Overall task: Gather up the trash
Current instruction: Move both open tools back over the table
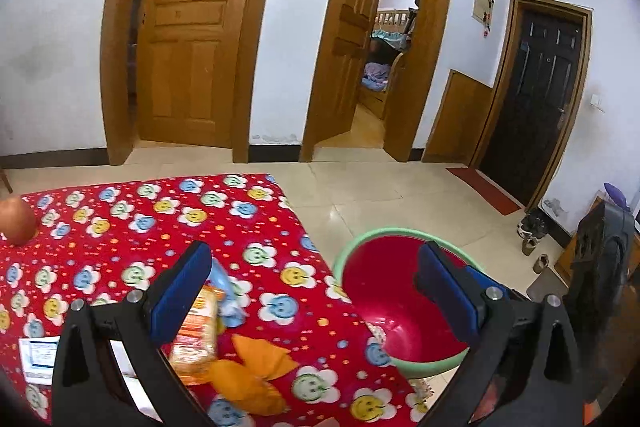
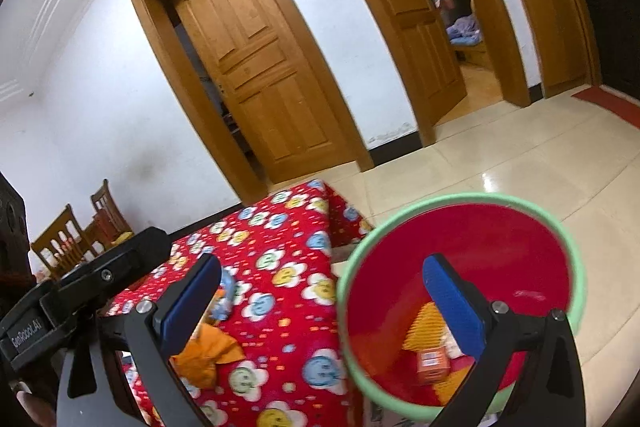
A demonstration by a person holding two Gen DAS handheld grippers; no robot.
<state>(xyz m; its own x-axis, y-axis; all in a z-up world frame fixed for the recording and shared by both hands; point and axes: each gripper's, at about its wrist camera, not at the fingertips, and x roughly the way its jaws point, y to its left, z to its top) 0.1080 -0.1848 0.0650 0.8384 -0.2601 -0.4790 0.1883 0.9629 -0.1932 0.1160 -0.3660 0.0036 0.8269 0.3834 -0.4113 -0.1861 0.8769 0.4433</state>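
Both hand-held grippers hung wide apart and empty over desk and bin.
The left hand-held gripper [image 1: 316, 287] half hid a blurred orange snack packet [image 1: 195, 341], print unreadable, beside one orange wrapper [image 1: 250, 375] on the desk [image 1: 120, 227]; the right hand-held gripper [image 2: 320, 303] hovered over the red bin [image 2: 460, 223], cutting off an orange box [image 2: 431, 365] inside.

one bin [image 1: 400, 307], two orange wrappers [image 1: 256, 375], one apple [image 1: 16, 221]
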